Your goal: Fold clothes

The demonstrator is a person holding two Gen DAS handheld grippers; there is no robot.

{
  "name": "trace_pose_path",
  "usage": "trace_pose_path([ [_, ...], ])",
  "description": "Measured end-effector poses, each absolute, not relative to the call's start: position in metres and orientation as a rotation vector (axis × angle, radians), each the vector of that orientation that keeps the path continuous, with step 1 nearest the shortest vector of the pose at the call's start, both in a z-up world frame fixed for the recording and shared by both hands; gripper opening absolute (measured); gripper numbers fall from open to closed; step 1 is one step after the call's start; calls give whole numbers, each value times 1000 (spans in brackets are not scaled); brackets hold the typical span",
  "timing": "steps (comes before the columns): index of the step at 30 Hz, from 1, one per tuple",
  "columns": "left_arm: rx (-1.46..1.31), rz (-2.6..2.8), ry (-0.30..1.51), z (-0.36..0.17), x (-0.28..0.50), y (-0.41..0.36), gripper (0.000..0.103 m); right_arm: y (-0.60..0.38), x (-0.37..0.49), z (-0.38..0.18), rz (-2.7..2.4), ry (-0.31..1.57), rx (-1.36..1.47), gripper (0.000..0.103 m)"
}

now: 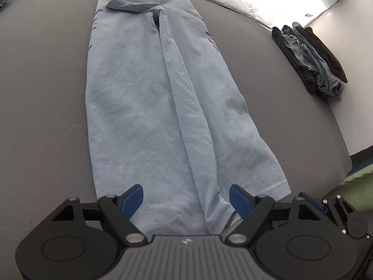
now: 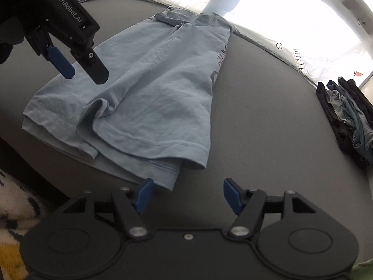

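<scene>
Left gripper [image 2: 86, 70], marked "GenRobot.AI", hung with jaws apart over the shirt [image 1: 151, 93], gripping nothing; the pale blue shirt lay on the grey table [image 1: 42, 81], both sides folded inward to a long strip, crosswise folds judged still due. Right gripper [image 2: 186, 194] stood apart and empty at the hem; further right, a pile [image 2: 347, 116] of folded clothes and a backdrop [image 2: 298, 23] reading "LOOK HERE".

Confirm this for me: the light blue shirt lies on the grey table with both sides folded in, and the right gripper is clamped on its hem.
Not clamped. The right wrist view shows the right gripper open, its jaws apart beside the hem and holding nothing. The rest holds: the light blue shirt lies on the grey table with both sides folded in.
</scene>
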State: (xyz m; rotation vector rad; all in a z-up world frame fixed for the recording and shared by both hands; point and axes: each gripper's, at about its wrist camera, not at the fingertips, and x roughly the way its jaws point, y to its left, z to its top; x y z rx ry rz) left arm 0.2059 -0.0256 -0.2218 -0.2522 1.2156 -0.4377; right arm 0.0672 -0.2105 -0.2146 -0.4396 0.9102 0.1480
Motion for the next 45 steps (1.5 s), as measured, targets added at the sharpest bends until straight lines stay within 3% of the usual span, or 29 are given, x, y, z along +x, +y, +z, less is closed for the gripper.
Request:
trace_pose_path([
  [7, -175, -519, 1285, -236, 202, -63, 80, -199, 57, -223, 147, 910, -467, 75],
  [9, -66, -486, 1260, -235, 197, -76, 66, -201, 58, -224, 135, 910, -465, 75],
  [11, -23, -463, 1246, -231, 194, -80, 28, -205, 58, -222, 112, 890, -452, 75],
  [12, -23, -460, 1246, -229, 193, -80, 15, -206, 58, -221, 103, 878, -446, 75],
  [13, -29, -456, 1244, -226, 192, -80, 13, -206, 57, -219, 103, 858, -443, 75],
  [24, -544, -455, 1236, -189, 213, -50, 10, -164, 65, -222, 150, 667, -647, 86],
  [32, -452, -392, 1176, -180, 201, -52, 9, -172, 88, -245, -123, 625, -817, 86],
  [45, -401, -296, 1359, -246, 203, -26, 12, -200, 79, -248, -141, 676, -645, 88],
])
